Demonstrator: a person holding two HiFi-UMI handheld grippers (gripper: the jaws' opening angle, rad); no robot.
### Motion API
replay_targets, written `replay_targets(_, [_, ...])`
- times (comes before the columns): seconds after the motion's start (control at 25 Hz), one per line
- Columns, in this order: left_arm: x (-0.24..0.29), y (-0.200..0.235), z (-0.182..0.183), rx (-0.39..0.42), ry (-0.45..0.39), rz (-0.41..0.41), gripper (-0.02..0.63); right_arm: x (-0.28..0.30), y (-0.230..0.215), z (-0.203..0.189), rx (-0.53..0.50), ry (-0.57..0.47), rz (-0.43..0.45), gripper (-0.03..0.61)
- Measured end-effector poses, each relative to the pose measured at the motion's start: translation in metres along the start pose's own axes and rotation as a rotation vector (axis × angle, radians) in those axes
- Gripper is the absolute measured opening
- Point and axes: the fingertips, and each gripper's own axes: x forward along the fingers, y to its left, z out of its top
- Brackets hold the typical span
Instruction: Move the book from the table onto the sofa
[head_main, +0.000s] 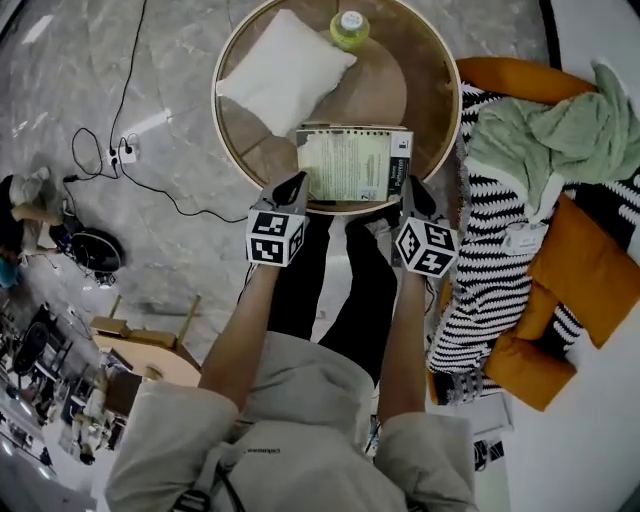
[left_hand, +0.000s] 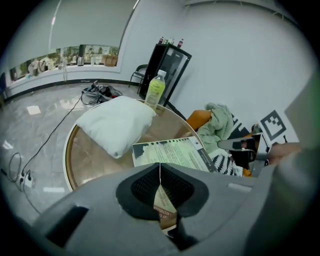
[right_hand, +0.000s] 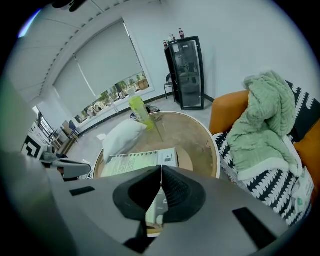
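The pale green paperback book (head_main: 350, 163) lies flat on the round wooden table (head_main: 425, 75), its long axis sideways and its dark spine rightward. The left gripper (head_main: 293, 187) and right gripper (head_main: 414, 192) are pinched closed, empty.

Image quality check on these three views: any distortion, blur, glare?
Head view: sharp, even light, faint glare streaks on the floor. Left gripper view: strong fisheye, dark corners, left gripper close and soft, book sharp. Right gripper view: same fisheye, right gripper soft, table sharp.

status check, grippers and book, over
Both shut, empty: left gripper, right gripper at near corners of the book. Book flat on table. Pillow behind it; blanket heaped on sofa.
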Motion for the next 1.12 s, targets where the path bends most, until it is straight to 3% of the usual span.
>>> replay_targets(0.4, [0.026,0.027,0.005,-0.103,-0.022,0.093,0.013,0.037,-0.027,0.002,-0.022,0.008,0.037,0.008])
replay_targets(0.56, [0.029,0.028,0.001,-0.115,-0.011,0.092,0.063,0.039,-0.034,-0.001,-0.024,0.021,0.061,0.014])
replay_targets(0.64, [0.031,0.031,0.000,-0.137,-0.013,0.091,0.065,0.042,-0.035,-0.002,-0.048,0.031,0.068,0.117])
replay_targets(0.76, [0.034,0.032,-0.003,-0.178,-0.007,0.080,0.116,0.047,-0.031,-0.005,-0.051,0.052,0.111,0.169])
replay_targets(0.96, [0.042,0.027,-0.009,-0.214,0.034,0.040,0.224,0.052,-0.026,-0.008,-0.003,0.080,0.167,0.212])
replay_targets(1.12, [0.050,0.026,-0.014,-0.236,0.061,0.019,0.261,0.058,-0.024,-0.014,0.017,0.096,0.182,0.224])
